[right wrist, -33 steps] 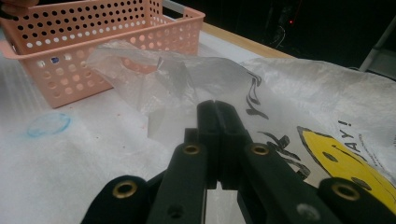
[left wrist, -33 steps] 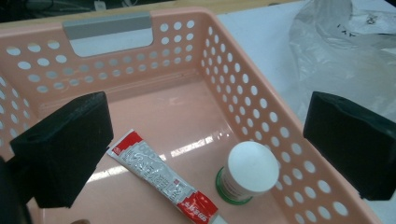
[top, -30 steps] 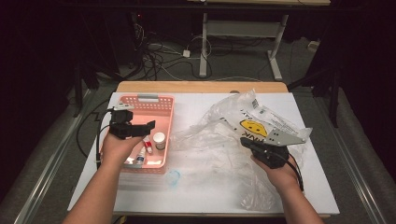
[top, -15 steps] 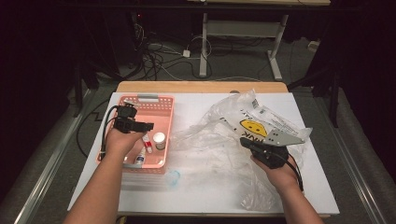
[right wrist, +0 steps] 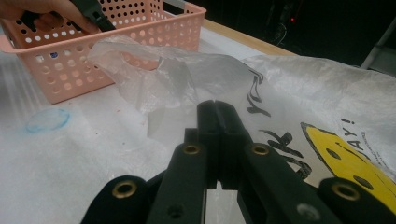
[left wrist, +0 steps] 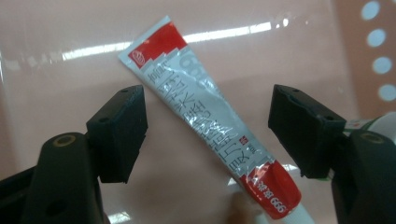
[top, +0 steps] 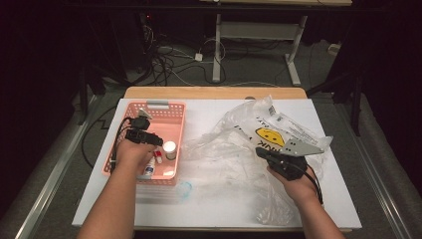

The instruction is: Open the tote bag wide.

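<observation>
Red-and-silver tube [left wrist: 215,125] flat in pink basket [left wrist: 359,56], long axis diagonal between closing, not-yet-touching left tool [left wrist: 208,130] jaws.

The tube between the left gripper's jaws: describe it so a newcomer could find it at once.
Start at the pink perforated plastic basket on the white table's left side. On its floor lies a flat silver squeeze tube with red ends and grey print. Its neighbour, a white-capped jar, stands upright and round, while the tube lies flat and slim.
</observation>
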Available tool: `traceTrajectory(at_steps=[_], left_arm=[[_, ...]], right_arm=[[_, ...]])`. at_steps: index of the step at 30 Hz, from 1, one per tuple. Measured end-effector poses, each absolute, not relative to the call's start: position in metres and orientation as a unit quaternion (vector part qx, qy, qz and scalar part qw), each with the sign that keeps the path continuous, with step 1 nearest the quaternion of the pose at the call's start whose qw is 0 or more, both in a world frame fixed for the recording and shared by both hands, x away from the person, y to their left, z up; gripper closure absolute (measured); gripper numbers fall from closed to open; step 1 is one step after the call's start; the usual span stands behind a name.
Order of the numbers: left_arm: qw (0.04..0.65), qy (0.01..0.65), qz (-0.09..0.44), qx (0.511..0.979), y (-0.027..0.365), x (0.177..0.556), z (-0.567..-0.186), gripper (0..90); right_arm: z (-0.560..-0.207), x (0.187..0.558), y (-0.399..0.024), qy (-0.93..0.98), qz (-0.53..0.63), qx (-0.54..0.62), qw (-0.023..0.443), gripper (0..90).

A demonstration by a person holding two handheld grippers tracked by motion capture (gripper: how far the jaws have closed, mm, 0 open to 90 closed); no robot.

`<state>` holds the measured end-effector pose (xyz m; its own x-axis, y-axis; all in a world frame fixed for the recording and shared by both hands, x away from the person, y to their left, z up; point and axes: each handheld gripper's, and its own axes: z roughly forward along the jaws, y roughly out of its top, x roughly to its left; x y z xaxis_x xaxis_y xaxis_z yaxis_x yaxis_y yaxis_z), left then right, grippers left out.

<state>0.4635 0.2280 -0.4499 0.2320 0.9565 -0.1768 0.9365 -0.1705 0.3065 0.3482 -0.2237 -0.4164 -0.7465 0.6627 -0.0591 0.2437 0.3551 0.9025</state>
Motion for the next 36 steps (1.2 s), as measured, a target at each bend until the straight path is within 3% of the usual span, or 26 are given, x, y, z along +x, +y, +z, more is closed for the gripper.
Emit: traceTrajectory(at_steps=[9, 19, 31, 36], left_arm=[[0.167, 0.618, 0.018, 0.768, 0.22, 0.46, -0.451, 36.5], [0.171, 0.609, 0.026, 0.774, 0.213, 0.46, -0.451, 53.4], [0.199, 0.602, 0.022, 0.773, 0.206, 0.461, -0.453, 66.1], [0.204, 0.6, 0.023, 0.774, 0.205, 0.461, -0.454, 66.7]], right_arm=[[-0.416, 0.347, -0.222, 0.795, 0.491, 0.283, 0.214, 90.0], [-0.416, 0.347, -0.223, 0.795, 0.492, 0.282, 0.216, 90.0], [-0.416, 0.346, -0.221, 0.796, 0.491, 0.281, 0.215, 90.0], [-0.416, 0.346, -0.221, 0.796, 0.49, 0.281, 0.215, 90.0]])
